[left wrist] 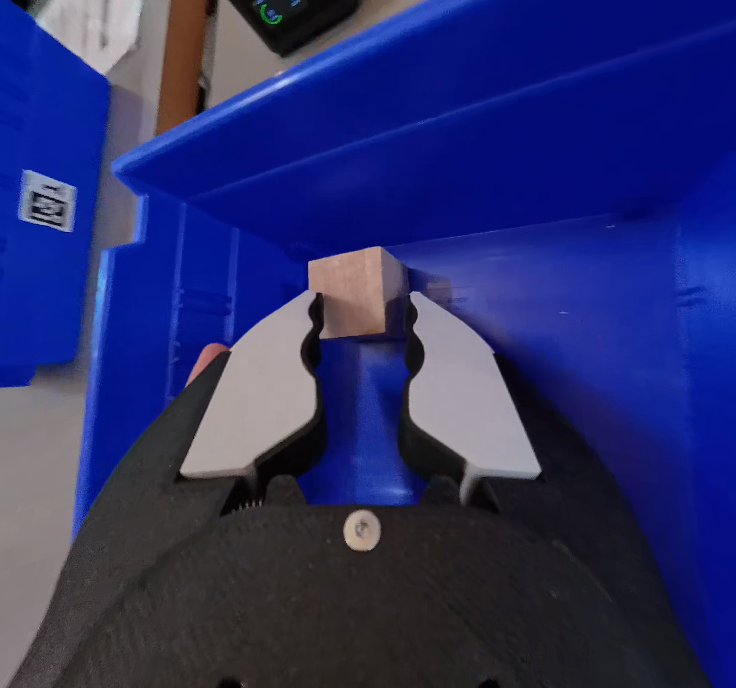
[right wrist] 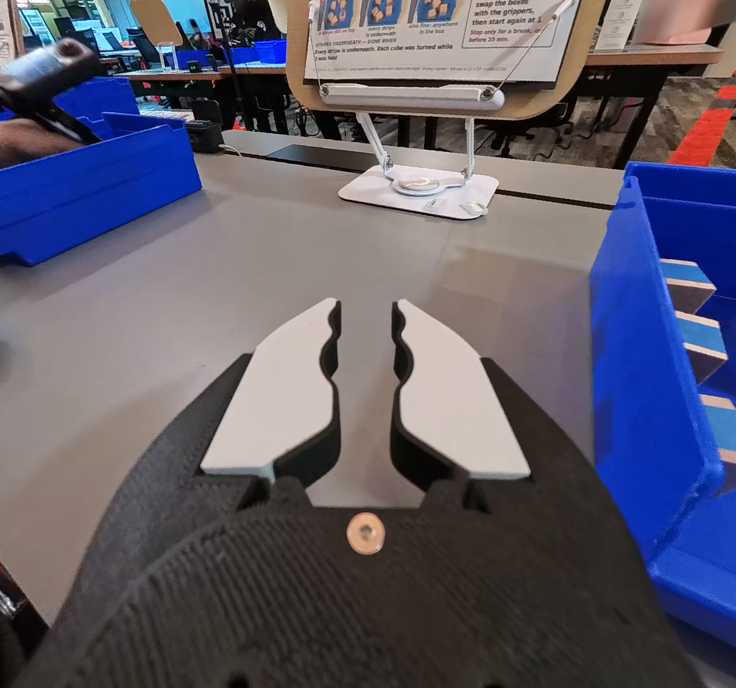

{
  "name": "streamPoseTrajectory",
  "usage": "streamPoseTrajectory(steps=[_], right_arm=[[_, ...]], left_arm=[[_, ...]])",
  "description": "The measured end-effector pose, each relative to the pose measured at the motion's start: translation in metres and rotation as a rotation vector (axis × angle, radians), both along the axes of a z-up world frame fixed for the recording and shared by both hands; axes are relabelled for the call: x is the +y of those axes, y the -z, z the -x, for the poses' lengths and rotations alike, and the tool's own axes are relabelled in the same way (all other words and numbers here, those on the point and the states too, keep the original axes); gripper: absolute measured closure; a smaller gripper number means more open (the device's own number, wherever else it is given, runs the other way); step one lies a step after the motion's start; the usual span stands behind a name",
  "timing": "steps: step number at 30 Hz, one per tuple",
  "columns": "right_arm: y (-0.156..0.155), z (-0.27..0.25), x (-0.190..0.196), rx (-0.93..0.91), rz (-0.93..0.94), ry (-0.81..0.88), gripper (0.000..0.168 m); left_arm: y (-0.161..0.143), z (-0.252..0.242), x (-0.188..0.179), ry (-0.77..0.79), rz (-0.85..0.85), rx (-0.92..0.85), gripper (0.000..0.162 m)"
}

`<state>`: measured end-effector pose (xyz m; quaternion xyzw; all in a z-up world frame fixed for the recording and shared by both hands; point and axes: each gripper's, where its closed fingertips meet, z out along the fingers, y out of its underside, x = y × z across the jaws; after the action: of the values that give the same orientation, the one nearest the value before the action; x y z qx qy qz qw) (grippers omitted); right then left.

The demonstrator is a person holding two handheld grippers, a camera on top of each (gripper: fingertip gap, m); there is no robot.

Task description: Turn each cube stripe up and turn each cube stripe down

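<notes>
In the left wrist view my left gripper [left wrist: 362, 302] is inside a blue bin [left wrist: 517, 310], tilted. Its fingertips are closed on a plain wooden cube [left wrist: 352, 296]. The cube's faces that show carry no stripe. In the right wrist view my right gripper [right wrist: 366, 306] hovers over the grey table [right wrist: 239, 290], fingers slightly apart and empty. A second blue bin [right wrist: 637, 390] at the right holds several wooden cubes with a blue stripe on top [right wrist: 701, 336]. The left gripper [right wrist: 40, 83] shows far left, over the other bin [right wrist: 99, 183].
A white stand [right wrist: 418, 187] holding an instruction sheet stands at the back of the table. A further blue bin with a sticker [left wrist: 47, 191] is at the left in the left wrist view. A black device with a lit screen [left wrist: 286, 0] lies beyond the bin.
</notes>
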<state>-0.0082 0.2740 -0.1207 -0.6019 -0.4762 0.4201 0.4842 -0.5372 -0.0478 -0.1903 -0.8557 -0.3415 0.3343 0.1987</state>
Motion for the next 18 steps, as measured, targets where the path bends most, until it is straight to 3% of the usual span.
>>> streamPoseTrajectory(steps=[3, 5, 9, 14, 18], right_arm=[[0.001, 0.000, -0.003, -0.007, -0.016, -0.008, 0.144], [0.001, 0.001, -0.005, -0.012, -0.021, -0.017, 0.144], [0.002, 0.002, -0.009, -0.017, -0.035, -0.028, 0.144], [0.005, 0.004, -0.009, -0.023, -0.019, -0.035, 0.144], [0.006, 0.005, -0.011, -0.027, -0.014, -0.045, 0.144]], left_arm=[[-0.014, -0.001, 0.010, -0.019, -0.154, -0.001, 0.112], [-0.018, 0.006, 0.006, -0.049, -0.141, 0.062, 0.102], [0.011, 0.007, -0.002, -0.096, -0.067, -0.003, 0.091], [0.016, 0.008, -0.003, -0.107, -0.108, -0.031, 0.109], [-0.011, 0.002, 0.012, -0.077, -0.337, -0.063, 0.113]])
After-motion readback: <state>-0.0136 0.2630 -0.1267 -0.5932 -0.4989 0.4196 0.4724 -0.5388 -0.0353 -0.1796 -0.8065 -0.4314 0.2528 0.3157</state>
